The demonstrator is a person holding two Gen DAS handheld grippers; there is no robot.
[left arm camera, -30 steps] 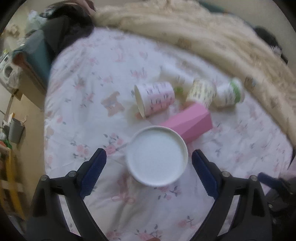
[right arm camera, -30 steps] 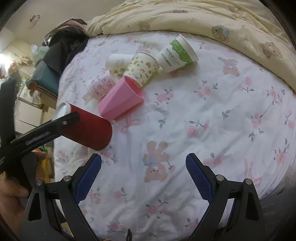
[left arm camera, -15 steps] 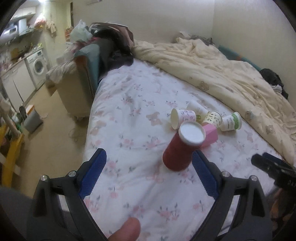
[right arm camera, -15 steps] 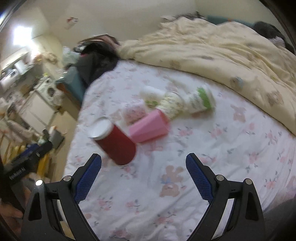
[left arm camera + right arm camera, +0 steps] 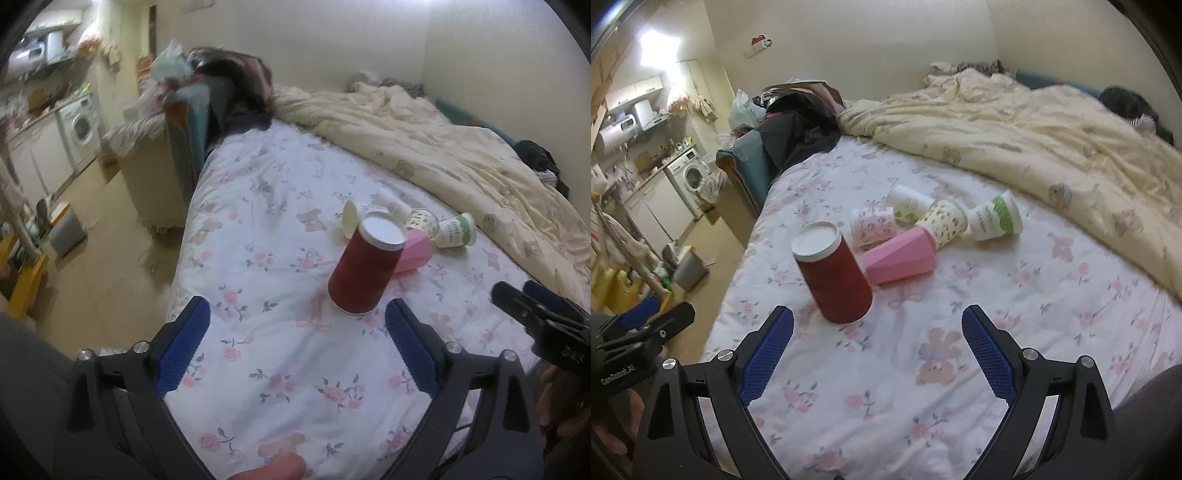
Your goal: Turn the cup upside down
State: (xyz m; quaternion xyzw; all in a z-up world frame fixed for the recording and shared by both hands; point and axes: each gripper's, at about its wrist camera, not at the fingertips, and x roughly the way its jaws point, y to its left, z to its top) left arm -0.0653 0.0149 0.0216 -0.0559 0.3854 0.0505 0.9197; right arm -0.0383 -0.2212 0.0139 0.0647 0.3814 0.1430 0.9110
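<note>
Red cup (image 5: pixel 360 267): stands mouth-down, slightly tilted, near the bed's (image 5: pixel 266 206) left edge, touching the pink cup (image 5: pixel 413 254); left tool (image 5: pixel 295 345) and right tool (image 5: pixel 877 352) both gape empty, so you withdraw gently, sparing the soft sheet.

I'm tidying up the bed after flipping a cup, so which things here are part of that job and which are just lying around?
Job:
red cup, standing rim down
left tool, open
right tool, open

Lying about:
pink cup
three patterned paper cups
green-labelled cup
cream duvet
</note>
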